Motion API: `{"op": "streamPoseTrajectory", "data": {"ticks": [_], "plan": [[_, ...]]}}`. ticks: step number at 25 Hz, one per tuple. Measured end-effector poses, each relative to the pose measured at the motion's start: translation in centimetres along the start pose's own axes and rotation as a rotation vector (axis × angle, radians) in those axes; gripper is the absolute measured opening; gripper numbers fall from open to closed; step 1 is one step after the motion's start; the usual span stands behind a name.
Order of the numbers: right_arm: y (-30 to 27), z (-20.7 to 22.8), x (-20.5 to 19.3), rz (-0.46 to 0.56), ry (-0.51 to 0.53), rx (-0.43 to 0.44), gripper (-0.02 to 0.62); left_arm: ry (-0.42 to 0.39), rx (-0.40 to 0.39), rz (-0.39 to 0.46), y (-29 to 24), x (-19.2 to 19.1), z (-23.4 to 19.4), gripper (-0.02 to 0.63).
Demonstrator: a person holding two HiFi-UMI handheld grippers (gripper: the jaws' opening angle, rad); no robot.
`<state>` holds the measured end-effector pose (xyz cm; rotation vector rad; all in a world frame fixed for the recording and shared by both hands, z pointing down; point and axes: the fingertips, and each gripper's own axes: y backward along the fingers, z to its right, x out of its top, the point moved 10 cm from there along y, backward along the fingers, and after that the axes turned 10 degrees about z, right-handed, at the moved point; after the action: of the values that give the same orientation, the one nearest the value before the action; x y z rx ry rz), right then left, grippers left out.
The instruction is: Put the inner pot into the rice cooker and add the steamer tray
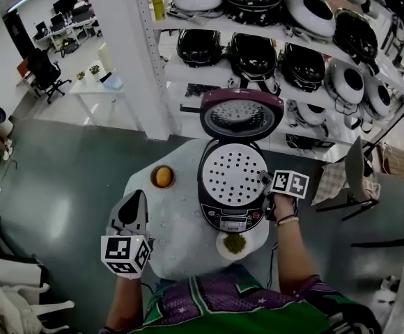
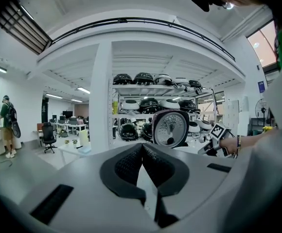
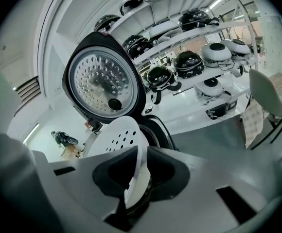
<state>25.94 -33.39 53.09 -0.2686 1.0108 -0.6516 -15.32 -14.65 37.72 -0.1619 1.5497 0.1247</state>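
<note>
Already the left gripper (image 1: 136, 200) idles over the counter (image 1: 171, 225), jaws together, empty. The steamer tray (image 1: 232, 175) lies in the open rice cooker (image 1: 232, 218), hiding any inner pot; the right gripper (image 1: 266, 181) has its jaws clamped on the tray's rim. Only letting go seems left.

steamer tray (image 1: 232, 175) sits in the rice cooker (image 1: 231, 214) on the table (image 1: 174, 228) – bowl (image 1: 163, 177) to its left, small dish (image 1: 235, 243) in front, shelves (image 1: 188, 25) behind.

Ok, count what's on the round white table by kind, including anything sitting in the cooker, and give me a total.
rice cooker: 1
steamer tray: 1
brown bowl holding something orange: 1
white dish of something green: 1
Total: 4
</note>
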Motion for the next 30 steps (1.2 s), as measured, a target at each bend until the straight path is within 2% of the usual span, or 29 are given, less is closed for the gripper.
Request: {"op": "streamPoseTrajectory", "data": {"ticks": [6,15,20,26,30], "plan": [[-0.5,0.0,-0.6,-0.004,0.019,-0.023,0.07,-0.003,0.001,-0.005,0.4,-0.3,-0.1,0.021],[0.5,-1.3,-0.5,0.017,0.218,-0.108,0.08,-0.001,-0.026,-0.003,0.5,-0.3,-0.2,0.021],[1.9,-1.8,-0.6,0.051,0.239,-0.124,0.087,0.001,-0.045,0.006,0.9,-0.3,-0.4,0.021],[3.5,-2.2,-1.0,0.113,0.275,-0.142,0.017,0.003,-0.059,0.008,1.3,-0.2,-0.5,0.021],[3.4,-2.1,-1.2,0.117,0.269,-0.142,0.006,-0.001,-0.064,0.01,1.5,-0.2,-0.5,0.021]]}}
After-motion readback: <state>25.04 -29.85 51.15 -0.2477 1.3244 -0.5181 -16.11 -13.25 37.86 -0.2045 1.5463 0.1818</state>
